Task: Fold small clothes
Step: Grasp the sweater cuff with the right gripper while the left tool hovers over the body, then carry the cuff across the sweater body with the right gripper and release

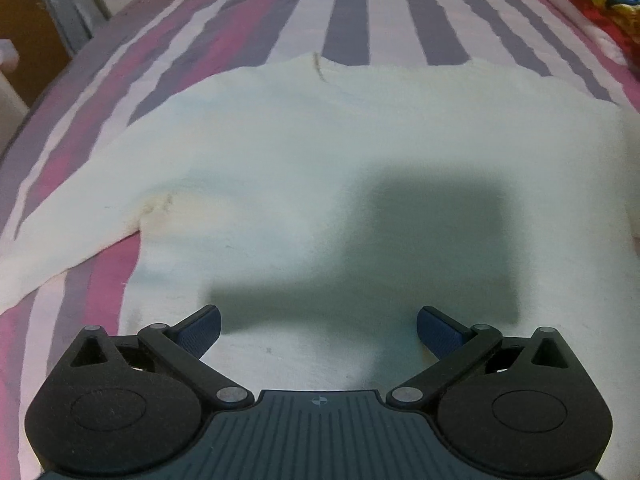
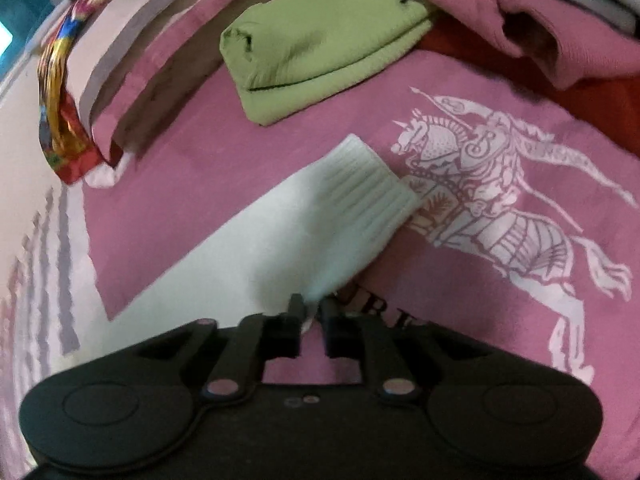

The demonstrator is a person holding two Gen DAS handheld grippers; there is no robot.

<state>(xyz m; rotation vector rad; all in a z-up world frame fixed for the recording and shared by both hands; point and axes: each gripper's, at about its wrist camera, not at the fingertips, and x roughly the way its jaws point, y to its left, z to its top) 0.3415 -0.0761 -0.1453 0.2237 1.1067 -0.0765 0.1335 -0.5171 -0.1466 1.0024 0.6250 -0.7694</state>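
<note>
Striped bedsheet (image 1: 360,8) under white sweater (image 1: 320,140); left hand-held gripper (image 1: 319,330) wide, right hand-held gripper (image 2: 311,306) pinching its half-hidden sleeve (image 2: 320,232).

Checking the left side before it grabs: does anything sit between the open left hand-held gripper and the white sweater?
Nothing visible does. The left hand-held gripper hangs open directly over the white sweater, which lies flat on the striped bedsheet. Only the gripper's own shadow falls on the cloth between them.

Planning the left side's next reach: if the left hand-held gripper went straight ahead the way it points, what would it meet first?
Most likely the white garment spread flat on the striped bedsheet. The left hand-held gripper is open just above it; its height over the cloth is unclear.
</note>
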